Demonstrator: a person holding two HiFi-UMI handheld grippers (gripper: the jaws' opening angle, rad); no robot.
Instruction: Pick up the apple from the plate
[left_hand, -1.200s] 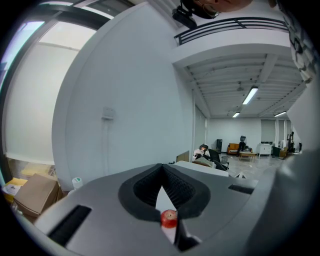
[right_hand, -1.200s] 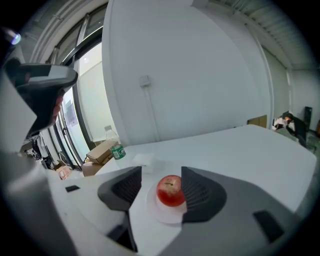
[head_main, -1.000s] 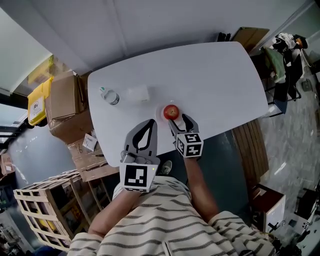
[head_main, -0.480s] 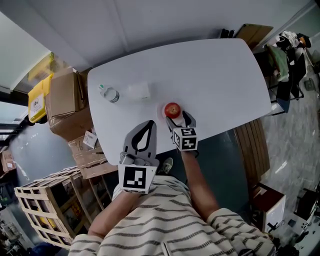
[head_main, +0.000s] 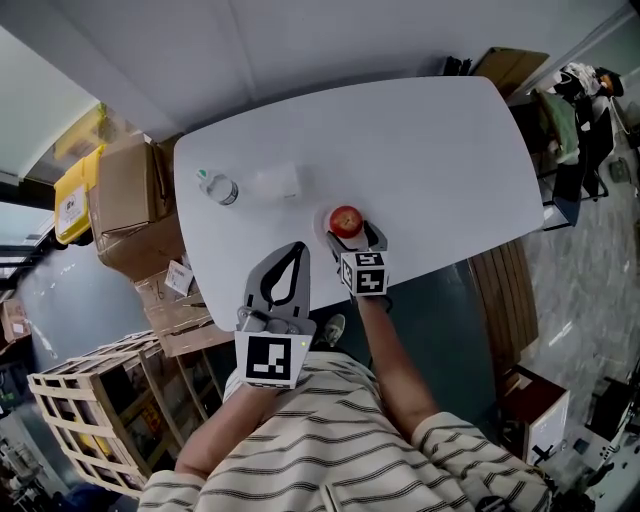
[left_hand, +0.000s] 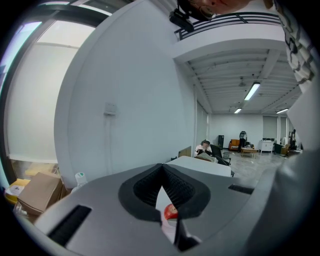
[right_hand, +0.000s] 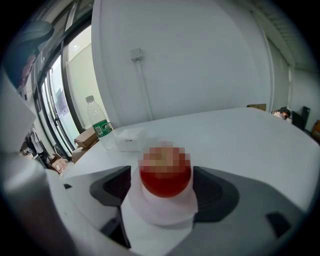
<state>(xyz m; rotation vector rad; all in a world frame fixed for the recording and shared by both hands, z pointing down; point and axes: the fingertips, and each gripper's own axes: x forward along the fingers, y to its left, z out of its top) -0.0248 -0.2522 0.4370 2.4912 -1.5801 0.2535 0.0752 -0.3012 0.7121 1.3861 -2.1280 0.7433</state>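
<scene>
1. Red apple (head_main: 345, 220) is seen resting on a small white plate (right_hand: 161, 212), which is set near the front edge of the white worktop (head_main: 430, 150).
2. The right claw (head_main: 352, 236) is held low at the plate and pointed down towards it. Its jaws are spread wide apart and have just been opening.
3. The apple is framed between those jaws, one to each side. No pad is seen pressing on the fruit, so it is not gripped.
4. The left claw (head_main: 299, 246) is held to the left of the apple, above the front edge of the worktop. Its jaws are brought together at the tips, and nothing is clamped between them.
5. A clear bottle (head_main: 218, 188) with a green label and a small white box (head_main: 277, 183) are found farther back on the left, just beside each other and well apart from the plate.
6. Cardboard boxes (head_main: 128, 200) and a wooden crate (head_main: 85, 415) are seen on the floor to the left of the worktop.
</scene>
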